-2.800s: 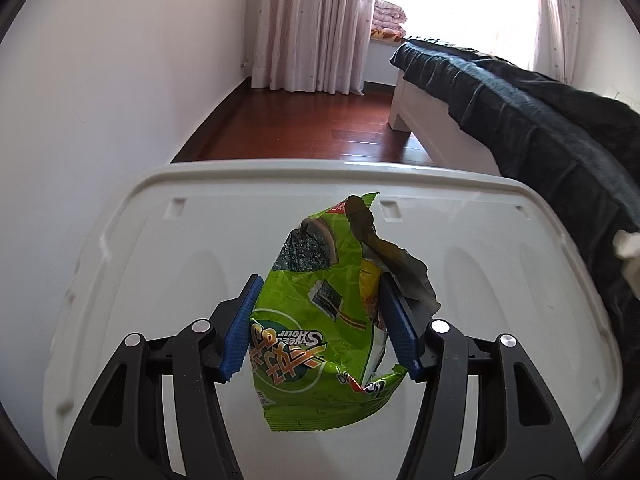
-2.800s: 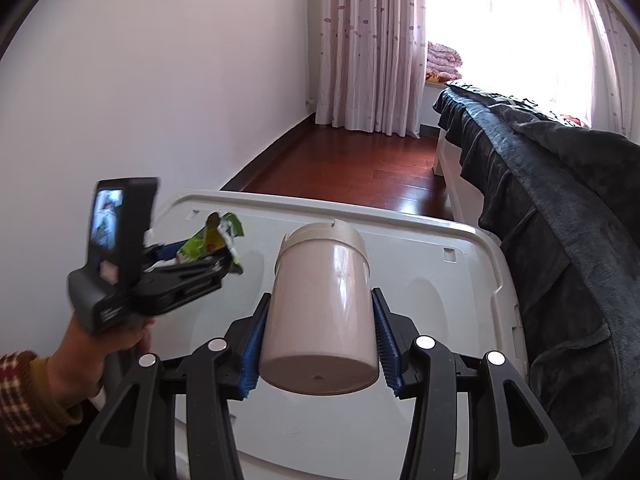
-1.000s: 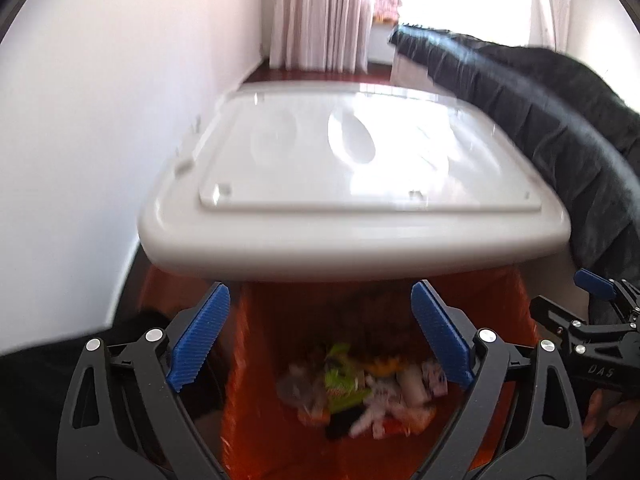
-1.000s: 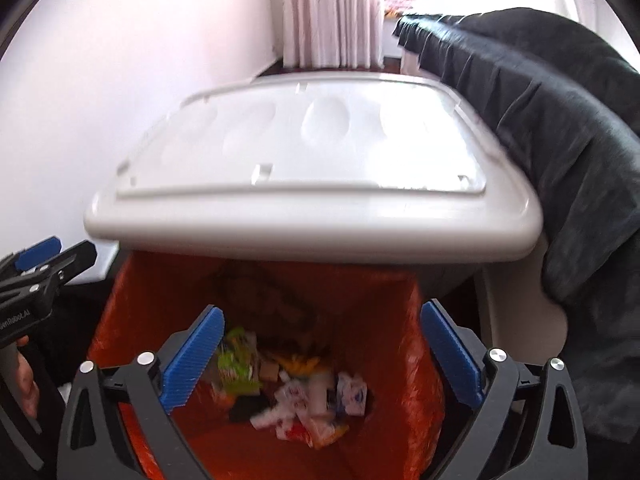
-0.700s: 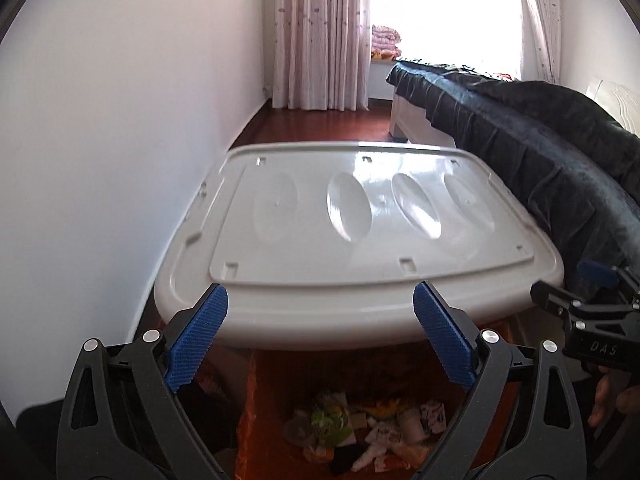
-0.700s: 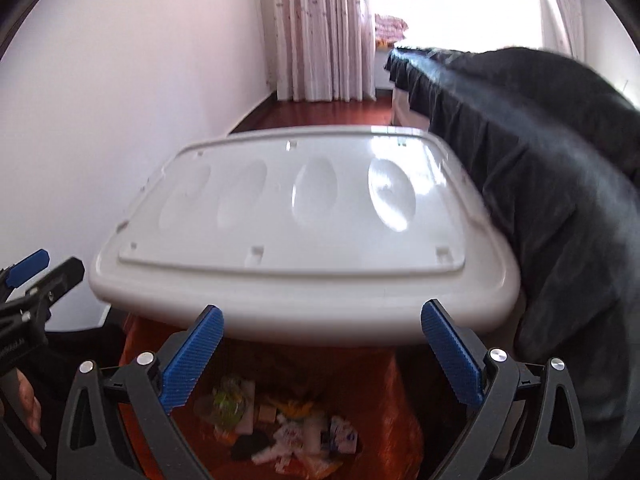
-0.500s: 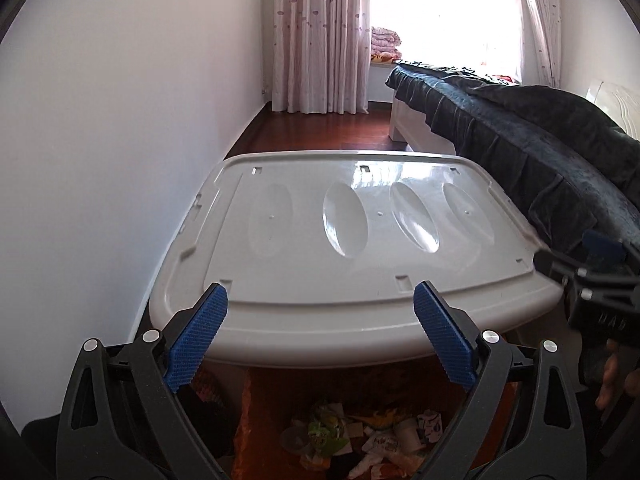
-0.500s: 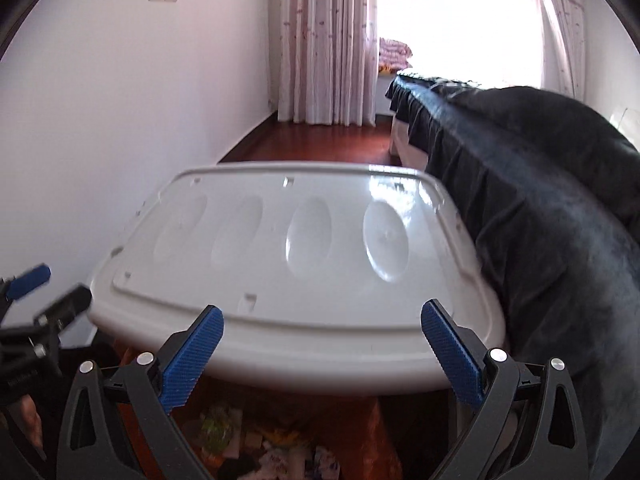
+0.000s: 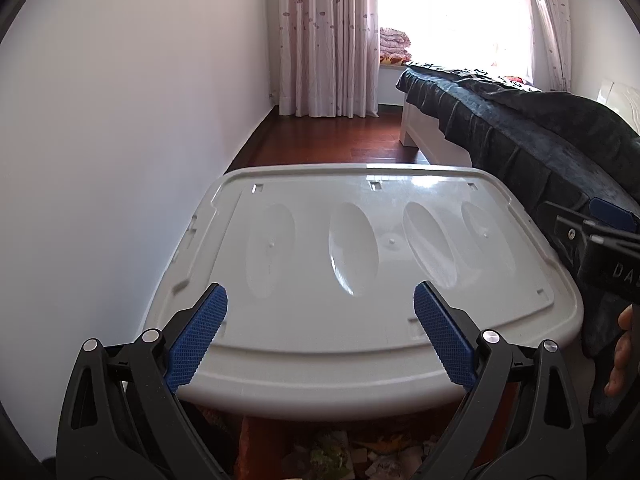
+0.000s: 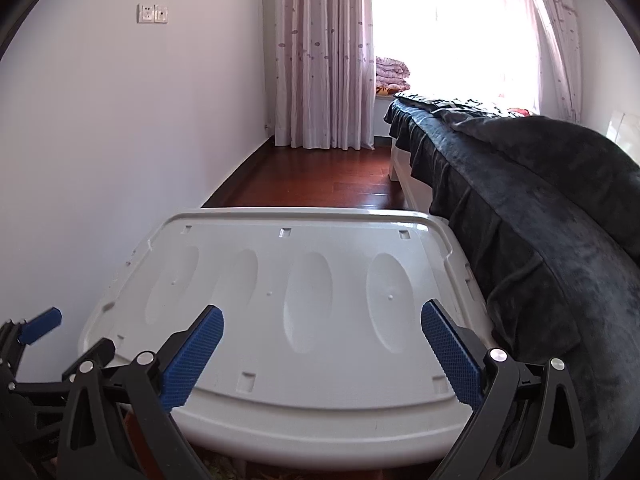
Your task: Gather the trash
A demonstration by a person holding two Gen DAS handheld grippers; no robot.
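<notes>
Over the bare white lid (image 9: pixel 360 260), beside the bed (image 9: pixel 540 140), left gripper (image 9: pixel 320 336) and right gripper (image 10: pixel 324 356) gape empty, trash (image 9: pixel 340 456) lying in the bin below: drop apparently done, next piece to seek.

Only one piece of lettering can be read — the pale capitals "DA" on the black body of the right gripper (image 9: pixel 592 232), seen at the right edge of the left wrist view; the word runs off the frame there, so the rest cannot be told. The right wrist view shows no readable text — the wall socket plate (image 10: pixel 153 13) carries no legible marking.
</notes>
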